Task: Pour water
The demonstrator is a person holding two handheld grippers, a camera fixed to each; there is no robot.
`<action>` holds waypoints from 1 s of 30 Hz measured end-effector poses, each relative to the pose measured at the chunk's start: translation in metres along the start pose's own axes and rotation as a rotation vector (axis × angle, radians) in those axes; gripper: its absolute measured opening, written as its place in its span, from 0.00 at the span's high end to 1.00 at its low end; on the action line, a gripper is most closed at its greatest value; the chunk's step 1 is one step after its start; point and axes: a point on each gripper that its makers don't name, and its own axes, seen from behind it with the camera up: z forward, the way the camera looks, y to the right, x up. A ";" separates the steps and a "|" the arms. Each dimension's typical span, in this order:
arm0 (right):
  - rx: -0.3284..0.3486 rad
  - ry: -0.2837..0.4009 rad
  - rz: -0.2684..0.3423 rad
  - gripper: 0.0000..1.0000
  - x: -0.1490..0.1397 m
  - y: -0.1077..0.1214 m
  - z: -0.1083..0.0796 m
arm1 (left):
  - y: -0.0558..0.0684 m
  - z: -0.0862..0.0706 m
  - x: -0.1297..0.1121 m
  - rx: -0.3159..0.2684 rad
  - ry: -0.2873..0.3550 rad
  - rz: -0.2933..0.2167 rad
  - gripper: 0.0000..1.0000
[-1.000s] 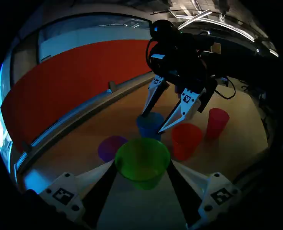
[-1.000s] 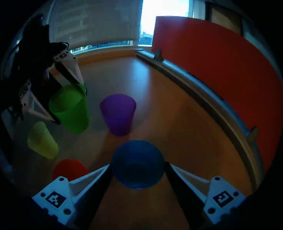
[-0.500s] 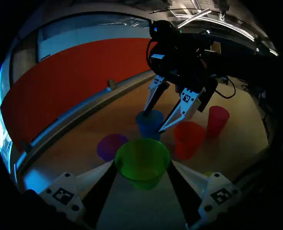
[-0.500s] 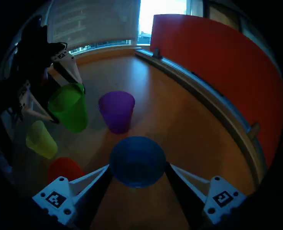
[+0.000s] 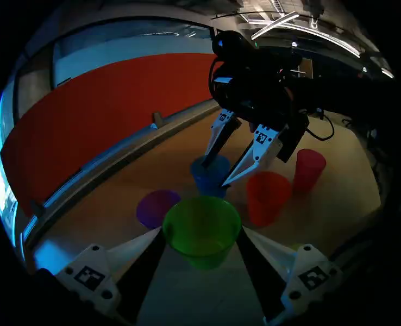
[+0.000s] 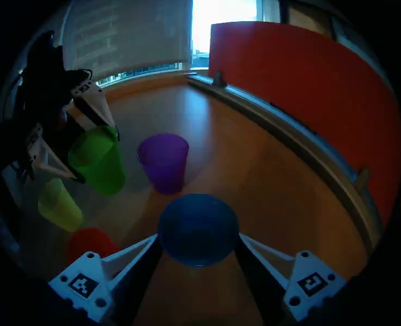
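Note:
My left gripper (image 5: pixel 201 233) is shut on a green cup (image 5: pixel 201 225), which stands upright between its fingers. In the right gripper view the same green cup (image 6: pixel 97 165) shows at the left, held by the left gripper (image 6: pixel 98 155). My right gripper (image 6: pixel 198 237) is shut on a blue cup (image 6: pixel 198 228). From the left gripper view, that blue cup (image 5: pixel 209 175) hangs just beyond the green one, in the right gripper (image 5: pixel 214 174). The light is dim, and I cannot tell what either cup holds.
On the wooden table (image 6: pixel 244 163) stand a purple cup (image 6: pixel 163 162), a yellow cup (image 6: pixel 59 205) and a red cup (image 6: pixel 91 244). The left gripper view has the purple cup (image 5: pixel 156 207), an orange cup (image 5: pixel 265 195) and a pink cup (image 5: pixel 308 169). A red partition (image 6: pixel 309 92) borders the table.
The right gripper has shifted slightly with the blue cup, which sits a little farther and higher in the left gripper view. The left gripper and green cup have stayed still.

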 end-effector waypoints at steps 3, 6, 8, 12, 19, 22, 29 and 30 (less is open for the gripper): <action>-0.001 0.006 0.000 0.08 0.001 0.001 0.000 | 0.000 0.001 0.000 -0.001 0.000 -0.001 0.12; -0.003 0.009 -0.005 0.08 0.002 0.001 0.000 | 0.000 0.001 0.000 0.000 0.000 -0.002 0.12; -0.005 0.009 -0.010 0.08 0.002 0.001 0.001 | 0.000 0.001 -0.001 0.000 -0.001 0.000 0.12; -0.006 0.011 -0.013 0.08 0.002 0.000 0.001 | 0.000 0.000 -0.001 -0.001 -0.001 0.002 0.12; -0.006 0.016 -0.014 0.08 0.002 -0.001 0.001 | 0.000 0.000 -0.002 0.000 0.000 0.004 0.12; -0.008 0.023 -0.015 0.09 0.003 -0.001 0.002 | -0.001 -0.001 -0.002 0.001 0.001 0.004 0.12; -0.011 0.049 -0.007 0.10 0.004 -0.002 0.002 | -0.001 -0.001 -0.002 0.003 0.004 -0.001 0.12; -0.011 0.054 -0.004 0.10 0.004 -0.002 0.002 | -0.001 -0.001 -0.002 0.004 0.004 -0.001 0.12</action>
